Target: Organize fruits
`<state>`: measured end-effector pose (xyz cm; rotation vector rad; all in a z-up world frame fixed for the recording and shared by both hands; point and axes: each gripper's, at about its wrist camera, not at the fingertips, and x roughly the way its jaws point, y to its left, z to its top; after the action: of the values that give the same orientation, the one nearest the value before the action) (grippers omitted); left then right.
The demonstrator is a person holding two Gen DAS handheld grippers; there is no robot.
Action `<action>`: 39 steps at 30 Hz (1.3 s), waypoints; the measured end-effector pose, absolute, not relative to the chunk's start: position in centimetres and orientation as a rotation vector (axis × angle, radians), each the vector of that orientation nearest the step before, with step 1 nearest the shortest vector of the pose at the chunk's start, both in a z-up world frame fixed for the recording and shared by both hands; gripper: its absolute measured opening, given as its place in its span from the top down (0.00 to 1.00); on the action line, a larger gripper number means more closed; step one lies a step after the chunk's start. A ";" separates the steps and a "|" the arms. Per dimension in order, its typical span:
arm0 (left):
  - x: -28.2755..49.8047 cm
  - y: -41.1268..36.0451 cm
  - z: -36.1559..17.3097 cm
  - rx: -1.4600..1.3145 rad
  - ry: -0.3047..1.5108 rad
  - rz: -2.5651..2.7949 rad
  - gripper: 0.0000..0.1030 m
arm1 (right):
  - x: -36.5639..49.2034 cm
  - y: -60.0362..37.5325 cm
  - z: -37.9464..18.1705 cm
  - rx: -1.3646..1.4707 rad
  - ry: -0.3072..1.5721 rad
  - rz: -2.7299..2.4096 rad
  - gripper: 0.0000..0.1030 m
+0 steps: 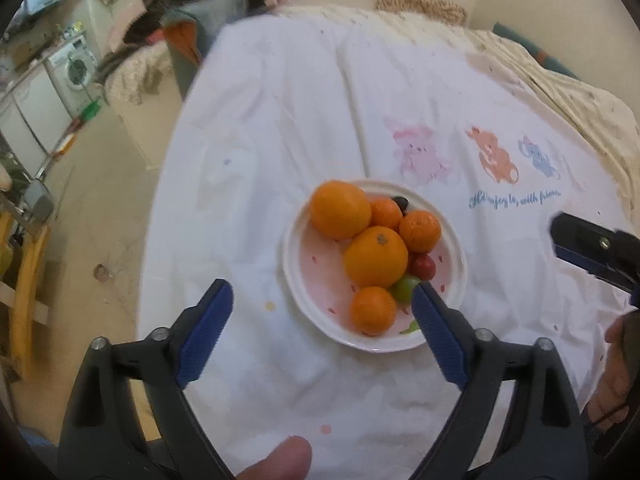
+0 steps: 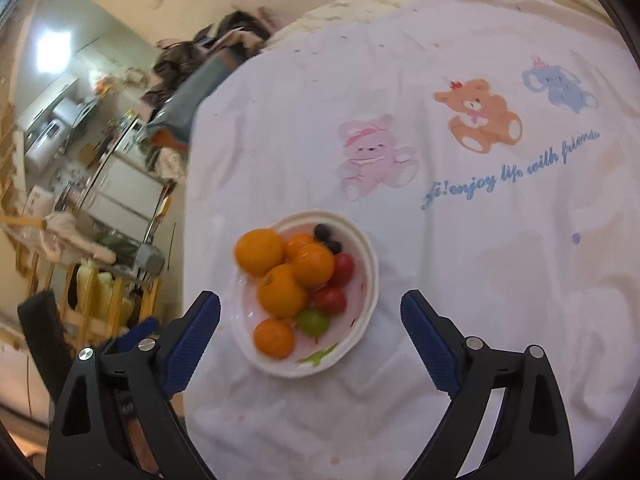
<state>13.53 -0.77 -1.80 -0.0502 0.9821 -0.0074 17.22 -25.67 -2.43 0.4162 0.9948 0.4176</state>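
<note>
While wide open, left tool [image 1: 322,304], right tool [image 2: 310,316], seemingly empty.

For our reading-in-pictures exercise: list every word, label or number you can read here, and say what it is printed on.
"hi! enjoy life with friends": blue script on the white cloth, under the animal prints; the first word is unclear.
No label or number shows on the bowl, fruit or grippers.

A white cartoon-print cloth [image 2: 460,240] covers the table; washing machine [image 1: 76,66] and beige floor [image 1: 104,208] behind.
</note>
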 end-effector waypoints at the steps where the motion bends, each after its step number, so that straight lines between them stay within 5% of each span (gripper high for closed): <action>1: 12.8 -0.5 -1.2 -0.054 0.964 -0.003 0.02 | 16.5 -25.7 -1.8 0.410 0.975 0.418 0.08; 12: 7.3 0.5 1.7 -0.093 0.886 -0.023 0.00 | 9.3 -24.5 2.1 0.279 0.842 0.389 0.05; 39: 4.1 -0.3 0.4 -0.060 0.816 0.030 0.00 | 5.5 -23.4 -0.8 0.131 0.756 0.234 0.02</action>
<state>4.13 -0.27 0.40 -0.0595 0.8164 0.0302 5.49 -23.42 -0.77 0.1306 0.7560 0.2345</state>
